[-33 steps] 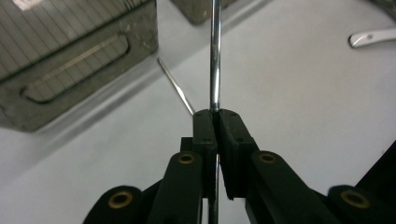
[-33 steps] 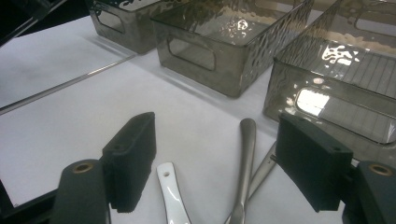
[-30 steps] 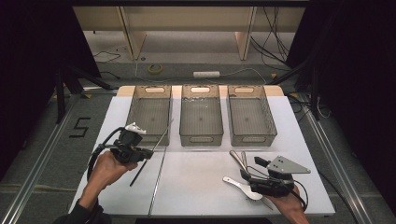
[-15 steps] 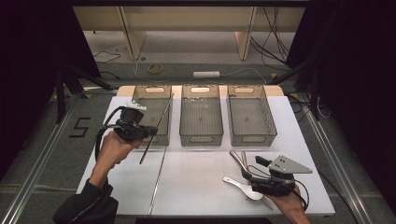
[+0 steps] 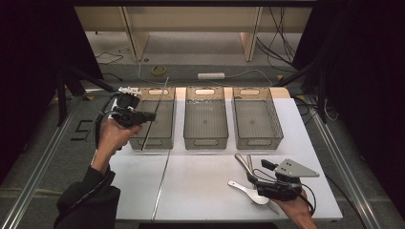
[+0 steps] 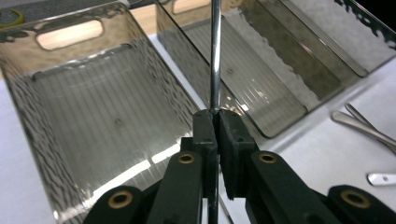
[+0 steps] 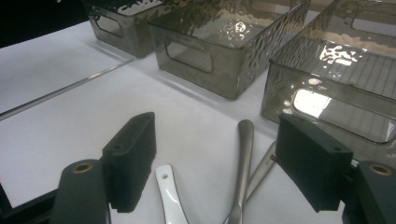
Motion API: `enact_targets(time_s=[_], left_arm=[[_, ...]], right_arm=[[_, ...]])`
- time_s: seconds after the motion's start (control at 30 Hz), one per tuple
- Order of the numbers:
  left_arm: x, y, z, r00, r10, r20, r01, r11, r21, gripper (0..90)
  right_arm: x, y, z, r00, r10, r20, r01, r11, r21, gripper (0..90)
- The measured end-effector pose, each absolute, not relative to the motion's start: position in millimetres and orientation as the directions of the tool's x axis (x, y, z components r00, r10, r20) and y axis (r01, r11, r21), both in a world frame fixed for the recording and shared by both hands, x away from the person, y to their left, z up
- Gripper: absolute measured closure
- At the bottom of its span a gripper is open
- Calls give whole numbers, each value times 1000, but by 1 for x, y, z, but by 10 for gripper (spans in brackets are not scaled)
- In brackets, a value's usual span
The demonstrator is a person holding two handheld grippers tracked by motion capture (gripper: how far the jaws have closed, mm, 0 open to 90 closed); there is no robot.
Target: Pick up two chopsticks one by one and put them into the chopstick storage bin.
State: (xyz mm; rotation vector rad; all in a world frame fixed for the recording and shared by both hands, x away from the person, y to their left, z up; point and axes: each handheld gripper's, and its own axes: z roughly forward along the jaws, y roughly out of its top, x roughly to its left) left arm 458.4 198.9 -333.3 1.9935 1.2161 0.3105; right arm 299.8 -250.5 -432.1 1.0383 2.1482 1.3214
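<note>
From the high view, my left gripper [image 5: 143, 117] is raised over the left bin [image 5: 155, 119], the 1st of 3 smoky plastic bins in a row at the back of the white table [image 5: 205, 186]. Its jaws are clamped on a thin metal rod [image 5: 154, 114], which slants from above the bin's far rim down past its near wall. The middle bin [image 5: 205, 117] and right bin [image 5: 255, 117] look empty. A 2nd rod [image 5: 161, 183] lies on the table in front of the left bin, running toward the near edge. My right gripper [image 5: 255, 183] rests low on the table at the near right, beside 2 metal handles [image 5: 244, 163] and a white spoon [image 5: 246, 190].

In the left gripper view, the 2 black jaws are closed tight on the rod [image 6: 215, 56], pinching it between the pads; the rod rises straight up from them, above the wall between the left bin [image 6: 93, 116] and the middle bin [image 6: 261, 79]. The metal handles [image 6: 362, 126] lie on the table at the far right.

In the right gripper view, the jaws stand wide apart with nothing between the pads. The white spoon's handle [image 7: 170, 196] and the 2 metal handles [image 7: 243, 163] lie on the table in the gap ahead, not touched. The bins [image 7: 219, 42] sit beyond, and the 2nd rod [image 7: 60, 91] lies across the table at the left.
</note>
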Motion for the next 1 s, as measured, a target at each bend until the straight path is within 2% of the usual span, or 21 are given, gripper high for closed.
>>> enact_targets(time_s=[0.37, 1.0], left_arm=[[486, 219, -325, 445, 883, -148, 627, -190, 756, 854], [507, 232, -354, 364, 915, -174, 619, -98, 779, 853]], right_arm=[[300, -250, -433, -639, 768, 41, 381, 270, 884, 300], [300, -252, -433, -643, 764, 58, 379, 252, 890, 300]])
